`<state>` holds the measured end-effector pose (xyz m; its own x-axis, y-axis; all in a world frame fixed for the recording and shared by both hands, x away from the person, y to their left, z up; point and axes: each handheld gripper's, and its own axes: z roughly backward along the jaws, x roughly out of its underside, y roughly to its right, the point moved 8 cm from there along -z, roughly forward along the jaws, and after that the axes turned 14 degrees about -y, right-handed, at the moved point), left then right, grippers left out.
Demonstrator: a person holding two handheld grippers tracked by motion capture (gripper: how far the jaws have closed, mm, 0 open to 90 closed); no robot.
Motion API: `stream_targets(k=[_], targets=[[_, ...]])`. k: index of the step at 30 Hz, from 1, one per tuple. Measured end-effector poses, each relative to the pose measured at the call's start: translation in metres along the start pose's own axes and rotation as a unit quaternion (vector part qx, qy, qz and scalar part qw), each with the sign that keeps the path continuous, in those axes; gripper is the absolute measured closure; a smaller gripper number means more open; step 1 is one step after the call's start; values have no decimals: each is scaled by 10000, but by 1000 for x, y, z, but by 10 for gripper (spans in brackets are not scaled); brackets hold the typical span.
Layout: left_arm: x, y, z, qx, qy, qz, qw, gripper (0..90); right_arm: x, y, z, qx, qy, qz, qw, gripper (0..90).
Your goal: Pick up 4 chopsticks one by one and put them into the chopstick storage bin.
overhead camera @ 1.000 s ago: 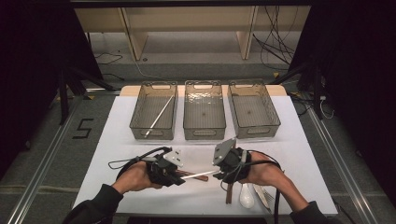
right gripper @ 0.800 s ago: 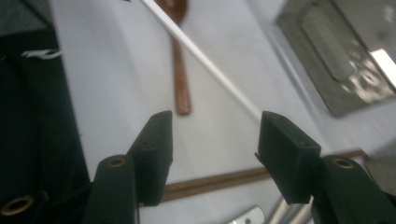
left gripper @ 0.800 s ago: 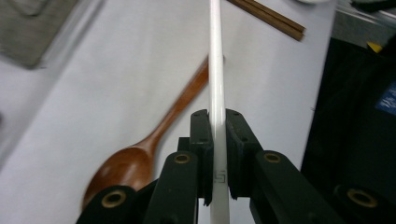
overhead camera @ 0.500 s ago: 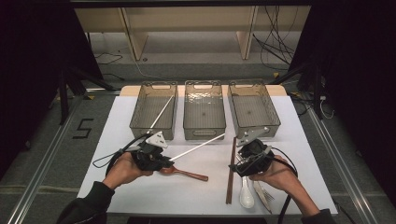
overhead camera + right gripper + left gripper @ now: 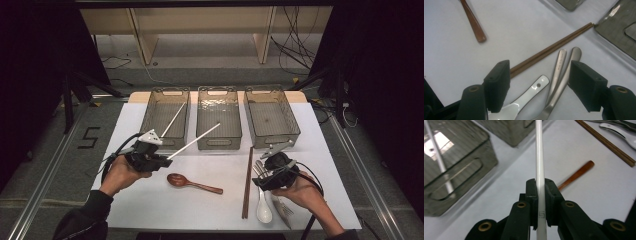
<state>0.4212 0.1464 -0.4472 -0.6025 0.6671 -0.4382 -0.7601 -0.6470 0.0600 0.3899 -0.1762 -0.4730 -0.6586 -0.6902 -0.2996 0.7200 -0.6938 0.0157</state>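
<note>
Left hand-held gripper [image 5: 159, 161] low over worktop [image 5: 150, 205], clamped on white chopstick [image 5: 194, 141] slanting toward middle bin [image 5: 218, 141], right hand-held gripper [image 5: 539, 85] jaws just opening, empty, above spoons [image 5: 559, 72].

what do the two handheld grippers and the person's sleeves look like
Both grippers are black, with two blocky black jaws on arms pinned by brass-coloured rivets. The left gripper carries a light grey three-cornered plate on top and trails a black cable; the right gripper has a darker grey plate and a black cable looping past the wrist. The left sleeve is dark.
</note>
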Motion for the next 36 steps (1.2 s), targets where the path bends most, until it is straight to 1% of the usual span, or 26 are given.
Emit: stream_targets(k=[2, 7, 12, 14, 16, 21, 23, 28, 31, 32, 33, 36], targets=[[1, -7, 2, -42, 42, 106, 9999, 825, 1, 0, 0, 4, 21, -8, 10000, 343], [1, -22, 5, -139, 100, 332, 9993, 825, 4, 0, -3, 8, -33, -38, 10000, 337], [-5, -37, 13, -226, 216, 535, 9981, 825, 4, -1, -4, -17, -42, -39, 10000, 333], [-8, -45, 15, -322, 230, 585, 9975, 825, 4, -1, -3, -26, -43, -48, 10000, 331], [-11, -52, 17, -353, 277, 688, 9966, 825, 4, -1, -3, -33, -35, -49, 10000, 331], [-18, -66, 16, -450, 230, 834, 9952, 825, 4, -1, -4, -37, -31, -17, 10000, 330], [-22, -72, 16, -482, 239, 922, 9943, 825, 4, -2, -4, -43, -38, -9, 10000, 330], [-29, -83, 14, -549, 220, 1040, 9928, 825, 4, -3, -4, -51, -34, 5, 10000, 330], [-34, -90, 12, -569, 241, 1150, 9914, 825, 4, -2, -4, -59, -19, 0, 10000, 330], [-35, -93, 11, -590, 216, 1149, 9914, 825, 4, -2, -4, -62, -18, 2, 10000, 330], [-37, -95, 10, -600, 215, 1204, 9907, 825, 4, -2, -4, -69, -18, -1, 10000, 330], [-40, -102, 8, -644, 191, 1279, 9895, 825, 4, -3, -4, -76, -19, 2, 10000, 330]])
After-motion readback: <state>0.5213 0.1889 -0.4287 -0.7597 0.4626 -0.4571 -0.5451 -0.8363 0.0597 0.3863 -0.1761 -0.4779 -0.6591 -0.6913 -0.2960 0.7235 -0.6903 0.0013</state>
